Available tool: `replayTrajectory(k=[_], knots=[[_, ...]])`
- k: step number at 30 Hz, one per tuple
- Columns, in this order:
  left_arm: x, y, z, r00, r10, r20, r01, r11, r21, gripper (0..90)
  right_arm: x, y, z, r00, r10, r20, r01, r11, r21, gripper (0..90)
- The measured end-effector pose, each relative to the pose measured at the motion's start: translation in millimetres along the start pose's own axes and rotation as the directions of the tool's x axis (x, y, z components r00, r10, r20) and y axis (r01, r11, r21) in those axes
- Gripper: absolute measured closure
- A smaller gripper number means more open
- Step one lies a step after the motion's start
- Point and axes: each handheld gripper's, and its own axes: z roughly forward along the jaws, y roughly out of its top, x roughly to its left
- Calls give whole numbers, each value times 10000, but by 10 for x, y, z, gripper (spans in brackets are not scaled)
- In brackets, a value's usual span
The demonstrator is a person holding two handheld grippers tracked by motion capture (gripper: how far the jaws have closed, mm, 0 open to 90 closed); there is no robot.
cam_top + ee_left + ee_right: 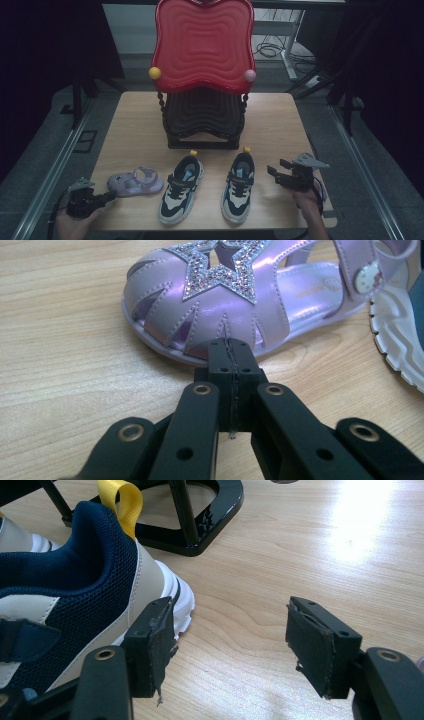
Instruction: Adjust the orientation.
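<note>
Shoes: two sneakers (181, 188) (238, 186), one purple sandal (135, 181); left hand-held gripper (106, 198) clenched empty, right hand-held gripper (275, 174) released.

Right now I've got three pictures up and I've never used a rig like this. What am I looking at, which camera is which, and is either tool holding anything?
There is no robot arm: a person holds a two-jaw tool in each hand at a wooden table. The high view looks down from above the person's side. The other two pictures come from cameras riding on the tools, looking along their black jaws.

On the table lie a purple sandal, a left sneaker and a right sneaker, both navy and white, in front of a black stand with a red tray on top.

The left gripper is shut and holds nothing, its tip right at the sandal's toe. The right gripper is open and holds nothing, one jaw beside the right sneaker's heel.
</note>
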Motion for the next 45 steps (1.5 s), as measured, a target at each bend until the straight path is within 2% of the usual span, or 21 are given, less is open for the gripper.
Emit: replayTrajectory(k=[7,14,24,35,45], knots=[[69,42,21,9997,-134,-205,132,9999,-57,900,-5,-7,-2,10000,-7,34,8,10000,-25,363],[160,224,53,9999,-121,-79,122,9999,21,899,10,-6,-12,9999,-109,5,109,9998,-158,365],[241,256,146,9995,-304,-36,304,9994,170,900,-3,-13,-13,10000,-65,73,67,9998,-180,367],[325,437,243,9986,-345,389,331,9988,357,900,-1,-21,-2,10000,-56,61,57,9999,-108,367],[351,525,312,9982,-280,538,254,9985,475,900,-8,-31,10,10000,-23,80,23,10000,-33,367]])
